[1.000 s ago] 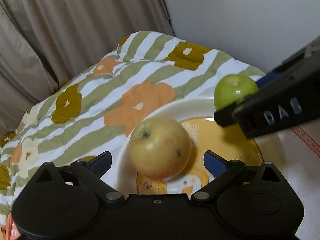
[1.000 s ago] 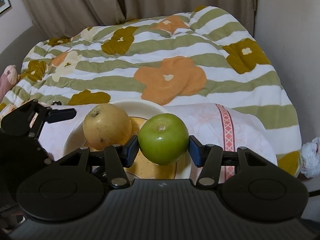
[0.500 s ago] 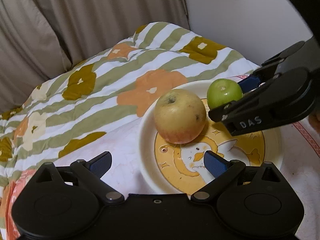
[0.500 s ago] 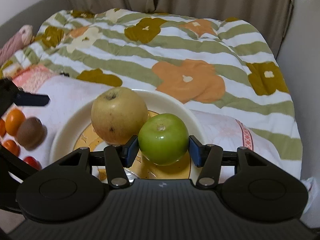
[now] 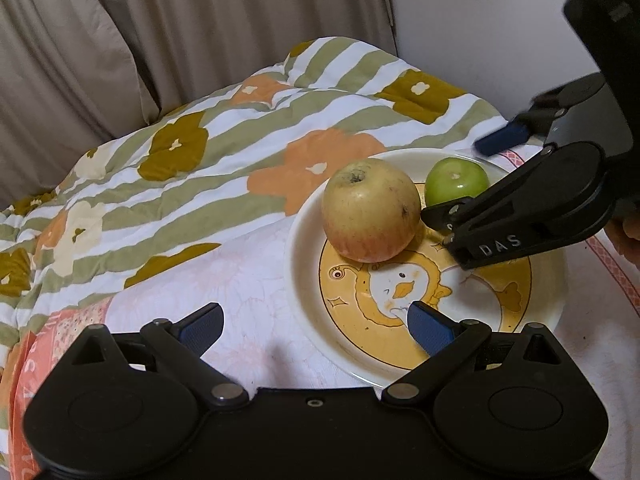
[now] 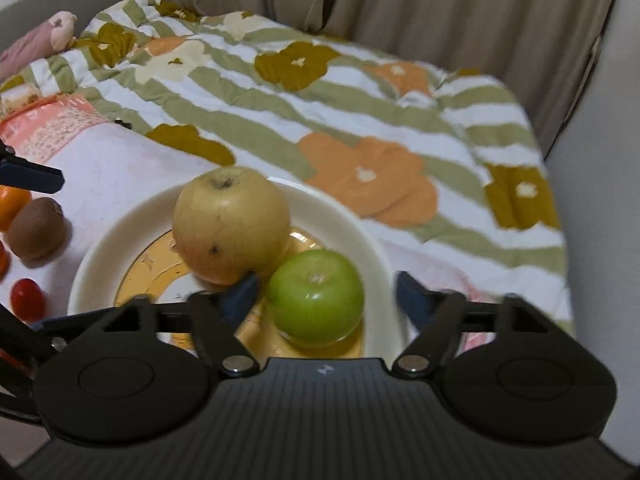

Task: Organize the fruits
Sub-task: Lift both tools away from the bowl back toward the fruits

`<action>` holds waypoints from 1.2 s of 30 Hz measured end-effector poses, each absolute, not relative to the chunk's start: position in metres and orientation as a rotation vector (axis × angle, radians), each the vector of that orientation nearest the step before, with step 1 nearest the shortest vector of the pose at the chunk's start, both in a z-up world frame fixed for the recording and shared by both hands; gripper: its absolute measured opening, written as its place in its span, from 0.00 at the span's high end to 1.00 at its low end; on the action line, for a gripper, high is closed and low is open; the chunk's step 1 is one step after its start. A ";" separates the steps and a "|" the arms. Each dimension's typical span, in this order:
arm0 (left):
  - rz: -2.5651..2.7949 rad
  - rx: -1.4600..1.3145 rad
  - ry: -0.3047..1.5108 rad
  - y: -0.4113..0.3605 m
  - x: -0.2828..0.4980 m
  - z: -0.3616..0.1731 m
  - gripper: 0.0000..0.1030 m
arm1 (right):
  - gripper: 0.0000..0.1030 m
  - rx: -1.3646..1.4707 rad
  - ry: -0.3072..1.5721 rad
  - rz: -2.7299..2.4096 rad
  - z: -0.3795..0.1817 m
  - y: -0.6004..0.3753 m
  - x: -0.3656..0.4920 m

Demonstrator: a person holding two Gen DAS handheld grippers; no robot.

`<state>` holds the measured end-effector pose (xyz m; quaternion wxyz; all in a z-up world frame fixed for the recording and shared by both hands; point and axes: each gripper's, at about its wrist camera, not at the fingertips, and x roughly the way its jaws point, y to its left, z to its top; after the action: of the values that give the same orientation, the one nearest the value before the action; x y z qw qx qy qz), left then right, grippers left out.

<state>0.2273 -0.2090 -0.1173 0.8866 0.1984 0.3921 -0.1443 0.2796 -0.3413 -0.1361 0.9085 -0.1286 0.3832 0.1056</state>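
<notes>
A white plate (image 5: 308,292) with a yellow duck picture sits on a pale cloth. On it stand a large yellow apple (image 5: 371,210) and a small green apple (image 5: 456,182). In the right wrist view the yellow apple (image 6: 231,224) and the green apple (image 6: 316,296) rest on the plate (image 6: 352,220). My right gripper (image 6: 326,292) is open, its fingers on either side of the green apple without touching it. My left gripper (image 5: 316,324) is open and empty, at the plate's near edge.
A brown kiwi (image 6: 36,234), an orange fruit (image 6: 12,206) and a small red tomato (image 6: 27,298) lie on the cloth left of the plate. A striped flowered quilt (image 6: 320,112) covers the bed behind. Curtains (image 5: 200,28) and a wall stand beyond.
My right gripper lowered the green apple onto the plate and opened, letting it go. My left gripper drew back from the yellow apple toward the plate's near edge.
</notes>
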 end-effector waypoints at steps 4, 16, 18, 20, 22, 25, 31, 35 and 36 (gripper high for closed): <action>-0.285 0.396 0.810 -0.207 0.223 -0.111 0.03 | 0.00 -0.229 0.769 0.229 -0.126 -0.346 0.272; -0.247 0.326 0.749 -0.187 0.193 -0.072 0.03 | 0.00 -0.118 0.768 0.156 -0.077 -0.358 0.232; -0.239 0.293 0.744 -0.181 0.186 -0.064 0.02 | 0.00 -0.094 0.761 0.134 -0.068 -0.358 0.220; -0.232 0.263 0.738 -0.172 0.178 -0.056 0.01 | 0.00 -0.078 0.747 0.108 -0.058 -0.358 0.207; -0.221 0.261 0.721 -0.167 0.167 -0.048 0.00 | 0.00 -0.074 0.736 0.085 -0.049 -0.355 0.193; -0.213 0.269 0.702 -0.157 0.151 -0.039 0.00 | 0.00 -0.069 0.718 0.049 -0.037 -0.347 0.170; -0.209 0.241 0.678 -0.125 0.115 -0.023 0.00 | 0.00 -0.095 0.719 0.022 -0.018 -0.317 0.124; -0.199 0.225 0.657 -0.100 0.092 -0.016 0.00 | 0.00 -0.064 0.729 0.015 -0.009 -0.296 0.099; -0.198 0.223 0.655 -0.095 0.087 -0.016 0.00 | 0.00 -0.054 0.729 0.013 -0.007 -0.291 0.093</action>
<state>0.0869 -0.0949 -0.0156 0.9360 0.1090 0.3203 -0.0970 0.0934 -0.2906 -0.0070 0.9340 -0.0265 0.3562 0.0065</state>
